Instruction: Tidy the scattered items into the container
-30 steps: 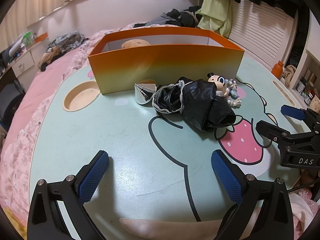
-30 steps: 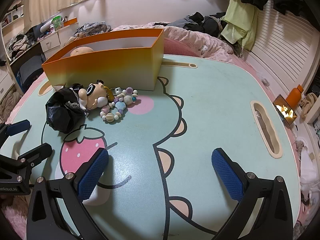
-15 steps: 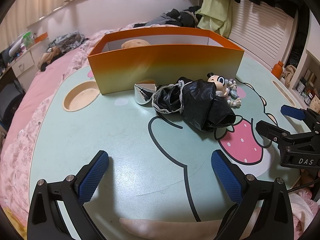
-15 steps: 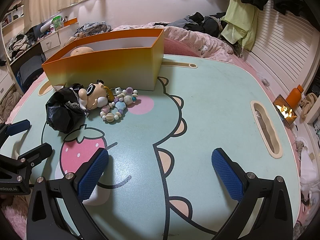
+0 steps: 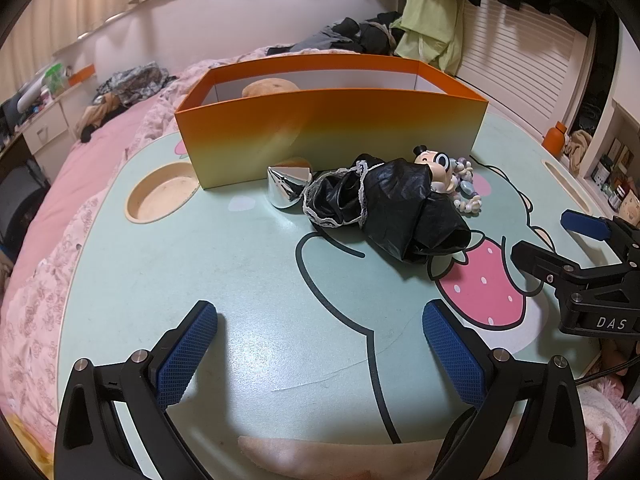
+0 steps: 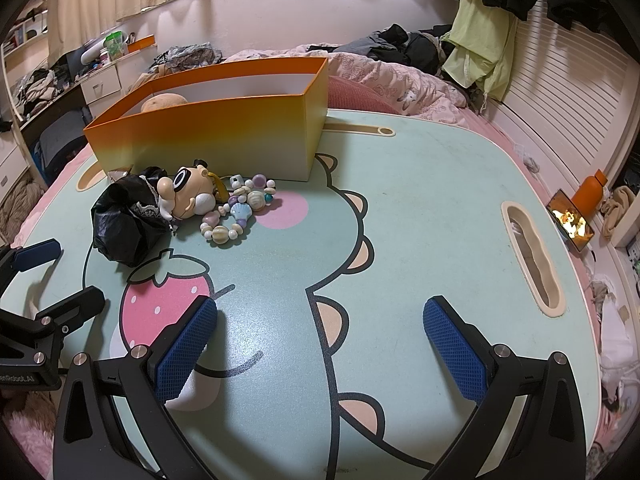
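A cluttered bedroom, pink bedding behind and a mint cartoon-printed worktop [image 5: 192, 280] in front: your two grippers hang low at the bottom of each frame, nothing yet in hand. The left gripper [image 5: 320, 344] has its blue fingers [image 5: 186, 354] spread wide over bare worktop; the right gripper [image 6: 320, 344] is likewise spread and empty.

The scattered items lie bunched at centre frame in the left view, just in front of the orange container [image 5: 332, 136]. A crumpled black lace-trimmed cloth [image 5: 396, 208] is the nearest, its long axis running from upper left to lower right. A silver cone-shaped piece [image 5: 286, 188] sits at its left end, close against the container wall. A big-eyed cartoon figurine [image 6: 188, 196] and a shell-bead bracelet [image 6: 236, 216] lie at its far right.

From the left fingers the heap is ahead and slightly right; from the right fingers it is up and left, with the bracelet the closest piece on that side. The left gripper looks better lined up for the cloth.

The container stands open-topped along the far edge. One rounded tan object [image 5: 270, 88] shows inside at its left end; the rest of its interior is hidden.
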`<state>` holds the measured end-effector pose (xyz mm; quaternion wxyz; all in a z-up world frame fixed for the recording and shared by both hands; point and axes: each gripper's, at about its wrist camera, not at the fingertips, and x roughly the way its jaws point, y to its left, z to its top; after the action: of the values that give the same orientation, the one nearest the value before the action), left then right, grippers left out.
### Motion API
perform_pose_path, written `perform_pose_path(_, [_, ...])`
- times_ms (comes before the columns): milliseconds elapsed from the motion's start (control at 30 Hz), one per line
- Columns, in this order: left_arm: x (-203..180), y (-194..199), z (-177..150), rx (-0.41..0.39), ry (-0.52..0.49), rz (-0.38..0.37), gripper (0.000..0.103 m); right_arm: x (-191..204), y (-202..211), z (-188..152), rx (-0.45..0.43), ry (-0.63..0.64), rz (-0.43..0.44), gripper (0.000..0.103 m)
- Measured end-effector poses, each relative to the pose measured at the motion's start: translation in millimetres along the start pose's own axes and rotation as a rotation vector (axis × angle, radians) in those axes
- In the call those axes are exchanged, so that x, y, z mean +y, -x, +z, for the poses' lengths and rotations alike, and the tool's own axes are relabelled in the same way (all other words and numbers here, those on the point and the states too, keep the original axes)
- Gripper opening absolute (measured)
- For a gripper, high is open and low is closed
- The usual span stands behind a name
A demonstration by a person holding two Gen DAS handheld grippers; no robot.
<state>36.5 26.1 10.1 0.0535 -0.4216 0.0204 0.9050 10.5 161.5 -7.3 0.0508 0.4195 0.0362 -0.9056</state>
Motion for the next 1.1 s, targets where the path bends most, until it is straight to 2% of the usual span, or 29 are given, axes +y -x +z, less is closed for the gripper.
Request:
perform_pose_path(1033, [-0.5,0.3,-0.5,0.0,0.003,-0.003,0.102,2.7,0.9,2.6,0.006,0.009,-0.002,0.103])
perform_pose_path(1100, [-1.5,0.1,0.1,0.0,0.003,-0.004,0.102,-1.4,3.5,3.9,-0.005,-0.001,0.022,0.103])
